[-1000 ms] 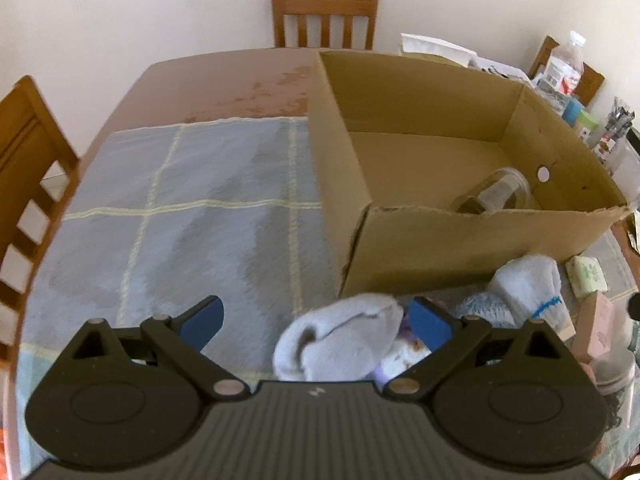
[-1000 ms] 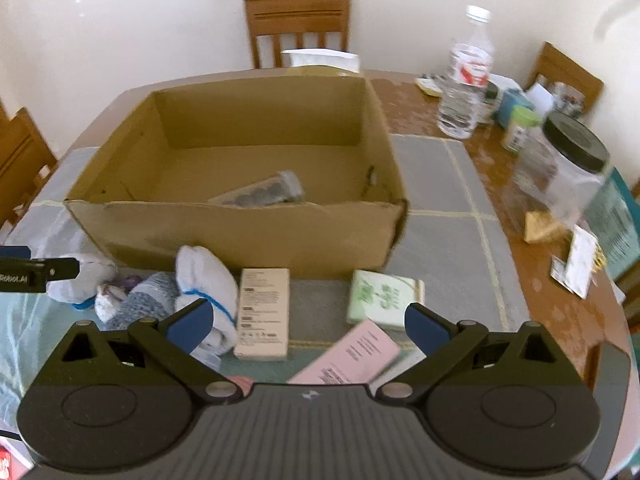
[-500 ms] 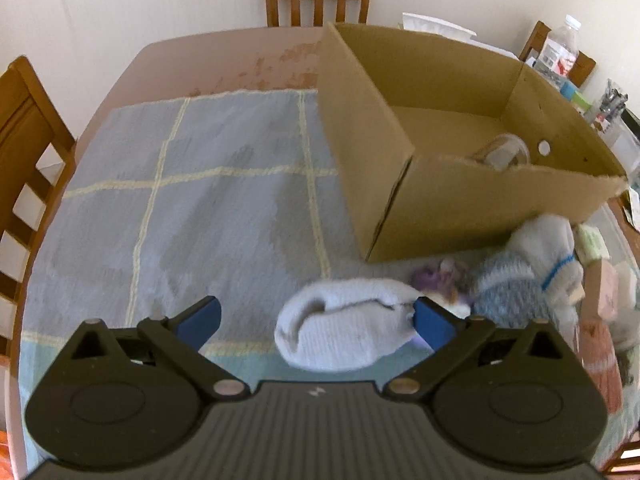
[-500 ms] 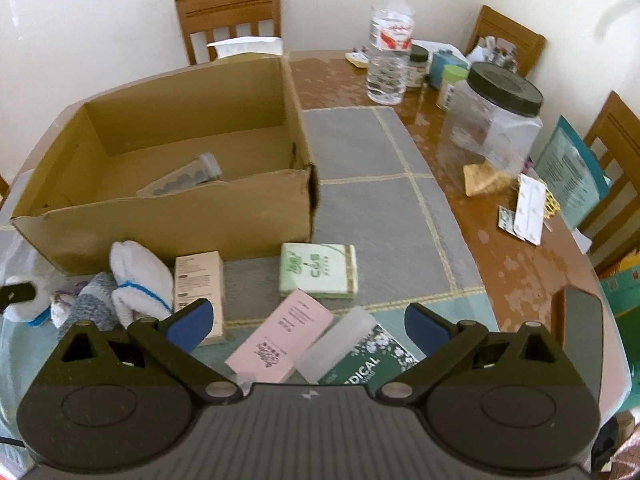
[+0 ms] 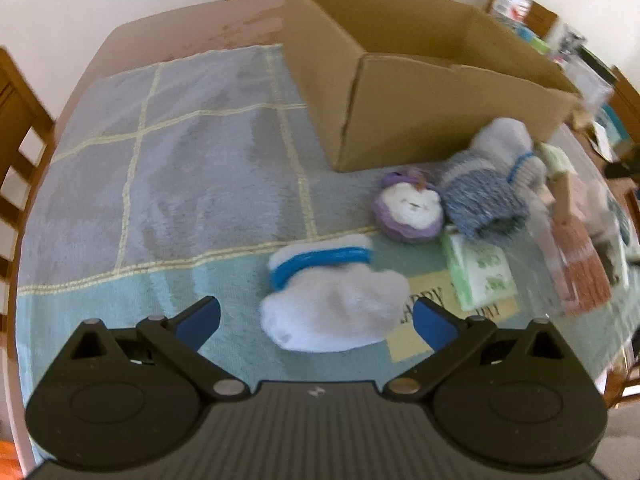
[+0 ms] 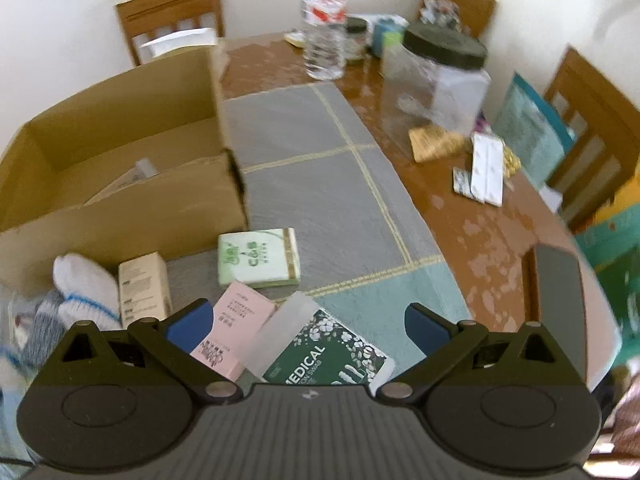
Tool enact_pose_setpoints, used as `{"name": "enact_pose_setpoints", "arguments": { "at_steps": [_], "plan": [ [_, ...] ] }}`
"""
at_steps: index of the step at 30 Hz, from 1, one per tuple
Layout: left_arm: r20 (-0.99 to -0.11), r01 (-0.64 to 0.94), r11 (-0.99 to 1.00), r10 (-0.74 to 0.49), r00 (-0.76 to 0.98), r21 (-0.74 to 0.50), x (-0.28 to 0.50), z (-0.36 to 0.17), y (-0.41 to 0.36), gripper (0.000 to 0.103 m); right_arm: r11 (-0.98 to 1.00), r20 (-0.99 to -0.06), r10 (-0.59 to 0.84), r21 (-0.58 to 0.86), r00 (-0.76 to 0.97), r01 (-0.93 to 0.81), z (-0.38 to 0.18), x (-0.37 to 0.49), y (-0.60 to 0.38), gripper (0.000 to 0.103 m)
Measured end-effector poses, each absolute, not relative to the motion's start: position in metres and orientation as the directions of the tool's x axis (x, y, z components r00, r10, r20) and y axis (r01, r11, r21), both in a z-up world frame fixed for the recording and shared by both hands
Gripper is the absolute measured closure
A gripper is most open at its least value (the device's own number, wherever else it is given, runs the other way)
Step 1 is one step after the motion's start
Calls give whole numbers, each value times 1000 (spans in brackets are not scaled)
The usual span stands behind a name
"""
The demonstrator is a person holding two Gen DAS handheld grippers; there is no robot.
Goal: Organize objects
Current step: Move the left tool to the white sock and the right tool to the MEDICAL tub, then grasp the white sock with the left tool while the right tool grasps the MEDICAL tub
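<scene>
1. Cardboard makes up the one open box (image 5: 432,92) we see on the desk (image 6: 472,216); in the left view it sits at 1 o'clock from the left hand-held gripper (image 5: 316,318), and in the right view at 10 o'clock.
2. We count three socks in the left view: one white sock with a blue band (image 5: 332,304) lying between the spread fingers of the left hand-held gripper, one blue-grey knitted sock (image 5: 478,200) at 2 o'clock, and one more white sock (image 5: 506,148) just behind it, against the box wall.
3. We see one round purple-and-white plush toy (image 5: 408,210) beside the knitted sock, near the box corner.
4. Our left hand-held gripper is released, jaws wide, gripping nothing; whether the fingers touch the sock we cannot tell.
5. Our right hand-held gripper (image 6: 308,326) is likewise released and empty, above one pink box (image 6: 236,324) and one dark green packet marked MEDICAL (image 6: 332,356).
6. At 11 o'clock we count one green-and-white packet (image 6: 258,256) and one upright beige carton (image 6: 144,286).
7. Inside the cardboard box lies one clear container (image 6: 132,178), blurred.
8. At 12 to 1 o'clock stand one water bottle (image 6: 324,36) and one clear jar with a dark lid (image 6: 436,80).
</scene>
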State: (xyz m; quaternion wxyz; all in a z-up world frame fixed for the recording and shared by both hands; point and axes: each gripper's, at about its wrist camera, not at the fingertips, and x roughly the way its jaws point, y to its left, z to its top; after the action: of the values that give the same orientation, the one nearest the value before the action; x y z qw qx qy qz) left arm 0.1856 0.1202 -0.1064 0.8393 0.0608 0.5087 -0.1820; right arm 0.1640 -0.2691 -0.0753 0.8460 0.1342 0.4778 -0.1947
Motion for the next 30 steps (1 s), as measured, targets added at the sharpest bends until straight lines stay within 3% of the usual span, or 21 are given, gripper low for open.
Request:
{"name": "enact_pose_setpoints", "arguments": {
  "at_steps": [19,30],
  "plan": [
    [-872,403,912,-260,415,-80,187,-106,118,1,815,-928,-159,70,338,575,-108,132,-292,0],
    [-892,395,916,-228,391,-61,186,-118,113,1,906,-925,-147,16,350,424,-135,123,-280,0]
  ]
}}
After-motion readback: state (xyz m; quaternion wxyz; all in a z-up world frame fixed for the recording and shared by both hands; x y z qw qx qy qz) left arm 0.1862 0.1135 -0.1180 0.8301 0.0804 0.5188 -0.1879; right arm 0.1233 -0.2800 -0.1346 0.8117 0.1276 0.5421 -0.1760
